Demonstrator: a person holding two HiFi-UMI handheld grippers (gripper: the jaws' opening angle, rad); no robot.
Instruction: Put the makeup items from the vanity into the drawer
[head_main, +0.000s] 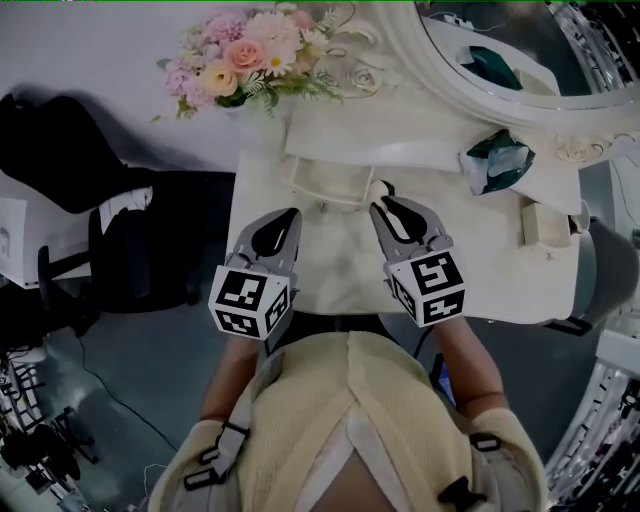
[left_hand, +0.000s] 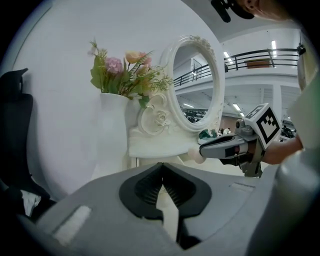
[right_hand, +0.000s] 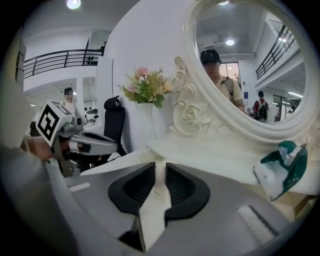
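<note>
The white vanity (head_main: 340, 260) has a shallow drawer (head_main: 305, 182) standing pulled out under its raised shelf. My right gripper (head_main: 383, 192) reaches over the drawer's right end, its jaws a narrow gap apart with a small cream round item (left_hand: 195, 155) at their tips. The same pale item fills the gap in the right gripper view, between my right gripper's (right_hand: 160, 167) pads. My left gripper (head_main: 291, 212) hovers over the tabletop just left of it, shut and empty, as its own view of my left gripper (left_hand: 161, 172) shows. A green-and-white makeup item (head_main: 497, 162) lies on the shelf below the mirror.
An oval mirror (head_main: 500, 50) in a carved white frame stands at the back right and a vase of pink flowers (head_main: 245, 55) at the back left. A cream box (head_main: 545, 225) sits at the vanity's right end. A black chair (head_main: 70, 150) stands to the left.
</note>
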